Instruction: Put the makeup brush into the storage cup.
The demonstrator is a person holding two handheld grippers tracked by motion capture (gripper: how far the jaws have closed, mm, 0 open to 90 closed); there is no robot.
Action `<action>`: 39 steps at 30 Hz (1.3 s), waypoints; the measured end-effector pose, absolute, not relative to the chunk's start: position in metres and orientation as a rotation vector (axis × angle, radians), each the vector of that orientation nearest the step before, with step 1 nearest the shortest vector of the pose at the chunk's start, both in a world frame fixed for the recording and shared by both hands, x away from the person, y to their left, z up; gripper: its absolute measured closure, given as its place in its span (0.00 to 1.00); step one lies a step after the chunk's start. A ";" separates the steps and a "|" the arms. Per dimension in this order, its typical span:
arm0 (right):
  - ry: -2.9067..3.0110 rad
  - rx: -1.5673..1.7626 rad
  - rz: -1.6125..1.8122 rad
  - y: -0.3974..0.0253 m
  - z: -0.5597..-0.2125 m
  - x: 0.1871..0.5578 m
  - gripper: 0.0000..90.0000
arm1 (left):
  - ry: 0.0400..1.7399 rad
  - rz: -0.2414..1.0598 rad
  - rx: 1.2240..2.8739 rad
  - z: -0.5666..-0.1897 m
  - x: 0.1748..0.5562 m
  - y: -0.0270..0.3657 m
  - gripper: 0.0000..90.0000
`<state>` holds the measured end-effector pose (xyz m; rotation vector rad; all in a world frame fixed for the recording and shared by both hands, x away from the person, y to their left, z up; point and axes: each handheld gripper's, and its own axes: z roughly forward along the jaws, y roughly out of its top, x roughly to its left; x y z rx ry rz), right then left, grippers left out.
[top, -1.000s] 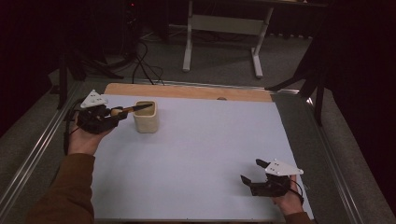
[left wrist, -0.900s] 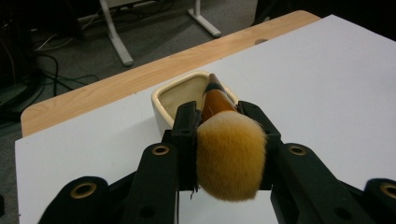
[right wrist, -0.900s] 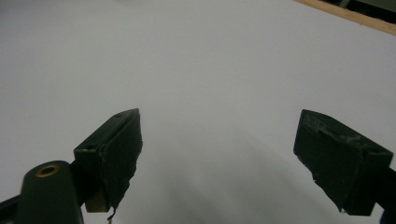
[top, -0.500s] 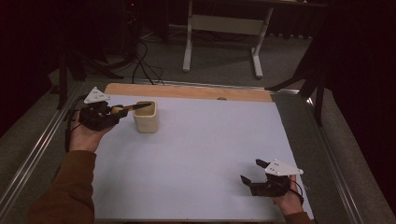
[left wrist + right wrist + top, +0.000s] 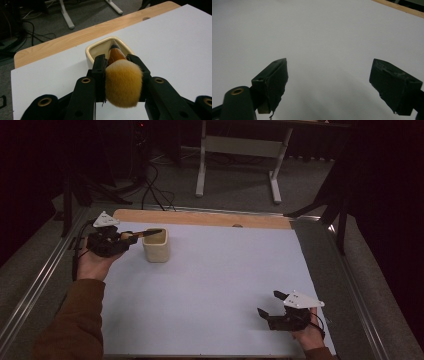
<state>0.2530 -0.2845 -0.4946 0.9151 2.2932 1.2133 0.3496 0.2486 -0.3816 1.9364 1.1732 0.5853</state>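
A makeup brush (image 5: 123,82) with a fluffy yellow head and an orange-brown handle is clamped in my left gripper (image 5: 122,67), which is shut on it. Its handle tip points over the rim of a cream square cup (image 5: 156,245) standing at the table's far left. In the high view the left gripper (image 5: 125,239) hovers just left of the cup, with the brush (image 5: 145,234) lying nearly level. My right gripper (image 5: 270,304) sits at the near right of the white mat, open. Its two black pads (image 5: 275,77) have nothing between them.
A white mat (image 5: 225,275) covers the table, with a wooden strip (image 5: 200,218) along the far edge. Metal rails (image 5: 45,270) run along both sides. Beyond the table are a desk frame (image 5: 237,150) and cables (image 5: 150,185) on the floor.
My left gripper has lifted slightly with the brush, its handle tip staying over the cup's rim. The right gripper has not moved.
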 end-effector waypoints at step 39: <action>2.292 0.918 1.216 -0.285 -0.494 0.254 0.17 | 1.239 0.572 1.971 -0.386 0.363 0.243 0.78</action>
